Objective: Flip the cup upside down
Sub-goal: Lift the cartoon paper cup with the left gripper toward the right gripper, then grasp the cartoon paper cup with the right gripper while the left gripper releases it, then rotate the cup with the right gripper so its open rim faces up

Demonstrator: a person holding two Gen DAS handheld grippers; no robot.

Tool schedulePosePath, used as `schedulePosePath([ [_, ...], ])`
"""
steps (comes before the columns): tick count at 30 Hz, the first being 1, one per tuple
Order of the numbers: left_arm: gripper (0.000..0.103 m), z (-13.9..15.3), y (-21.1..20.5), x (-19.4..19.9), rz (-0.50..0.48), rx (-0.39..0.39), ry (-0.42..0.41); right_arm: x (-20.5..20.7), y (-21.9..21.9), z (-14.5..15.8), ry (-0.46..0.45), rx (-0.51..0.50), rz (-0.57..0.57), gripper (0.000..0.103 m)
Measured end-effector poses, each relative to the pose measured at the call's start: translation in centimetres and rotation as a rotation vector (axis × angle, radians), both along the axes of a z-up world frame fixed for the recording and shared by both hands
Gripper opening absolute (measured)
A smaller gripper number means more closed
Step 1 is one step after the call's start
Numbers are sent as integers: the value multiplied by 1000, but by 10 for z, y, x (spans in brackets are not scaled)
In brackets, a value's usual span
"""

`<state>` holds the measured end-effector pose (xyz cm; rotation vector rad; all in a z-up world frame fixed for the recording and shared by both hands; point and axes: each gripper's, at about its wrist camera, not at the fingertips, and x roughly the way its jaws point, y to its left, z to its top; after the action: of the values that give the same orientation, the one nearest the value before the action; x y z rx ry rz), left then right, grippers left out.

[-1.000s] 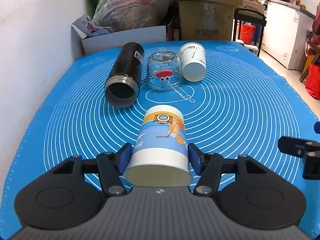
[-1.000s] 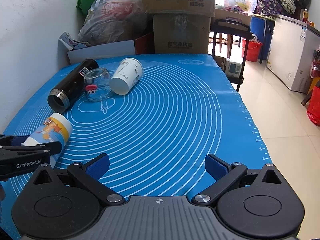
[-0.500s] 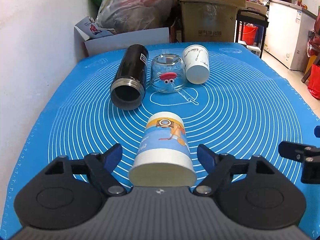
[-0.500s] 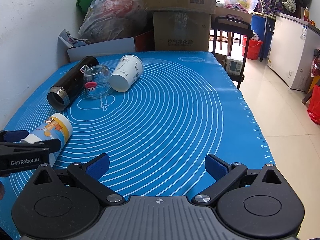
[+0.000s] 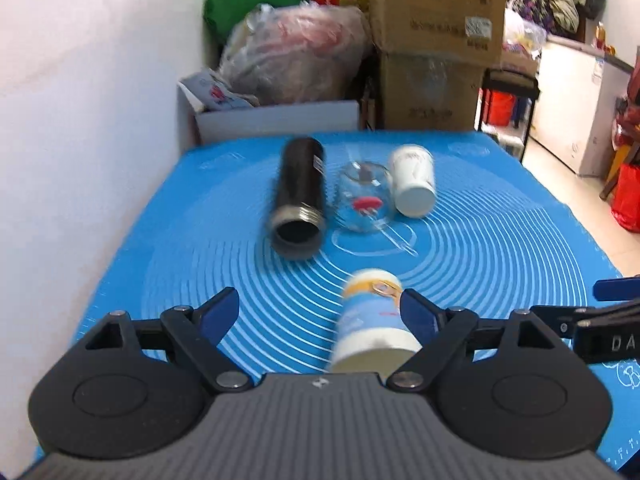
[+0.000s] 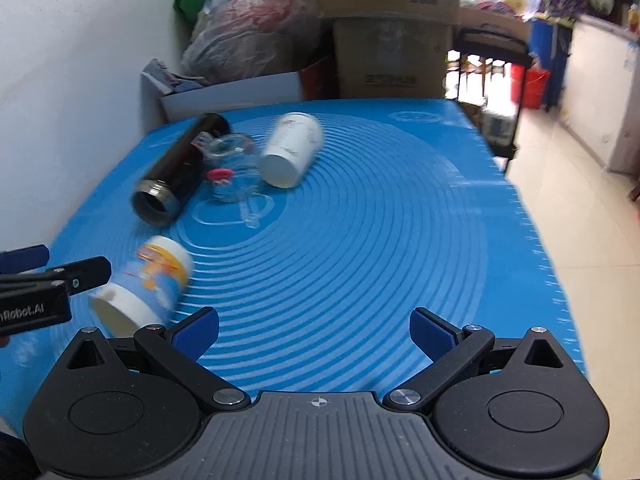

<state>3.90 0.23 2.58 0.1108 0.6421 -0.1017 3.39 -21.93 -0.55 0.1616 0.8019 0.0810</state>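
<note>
A blue-and-white paper cup with a cartoon print (image 5: 370, 322) lies on its side on the blue mat (image 5: 500, 248), open end toward me. My left gripper (image 5: 320, 312) is open; the cup lies by its right finger, not held. The cup also shows in the right wrist view (image 6: 142, 286), left of my open, empty right gripper (image 6: 314, 328). The left gripper's finger (image 6: 52, 280) shows at that view's left edge.
A black flask (image 5: 300, 196), a clear glass cup (image 5: 362, 200) and a white paper cup (image 5: 412, 180) lie on their sides at the mat's back. A white wall runs along the left. Boxes and bags (image 5: 432, 48) stand behind. The table's right edge drops to tiled floor (image 6: 580, 240).
My left gripper opened and let go of the printed cup, then rose and shifted left. The cup now lies at its right finger. The right gripper lifted slightly.
</note>
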Motion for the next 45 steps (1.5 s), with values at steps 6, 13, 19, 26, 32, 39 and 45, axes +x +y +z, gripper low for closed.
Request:
schedulePosePath([
  [6, 93, -2, 44, 0, 98, -9, -13, 28, 36, 28, 29, 17, 107, 103],
  [13, 93, -27, 84, -1, 162, -23, 35, 76, 86, 28, 156, -15, 159, 97],
  [19, 93, -44, 101, 7, 181, -30, 70, 99, 104, 6, 289, 7, 149, 91],
  [26, 93, -51, 108, 15, 197, -59, 79, 123, 104, -15, 387, 96, 126, 82],
  [32, 93, -55, 107, 18, 192, -55, 84, 125, 103, -21, 405, 216, 151, 60],
  [39, 93, -53, 102, 14, 187, -48, 68, 112, 94, -15, 282, 238, 181, 59],
  [45, 93, -50, 88, 11, 166, -44, 38, 47, 90, -2, -166, -13, 163, 59],
])
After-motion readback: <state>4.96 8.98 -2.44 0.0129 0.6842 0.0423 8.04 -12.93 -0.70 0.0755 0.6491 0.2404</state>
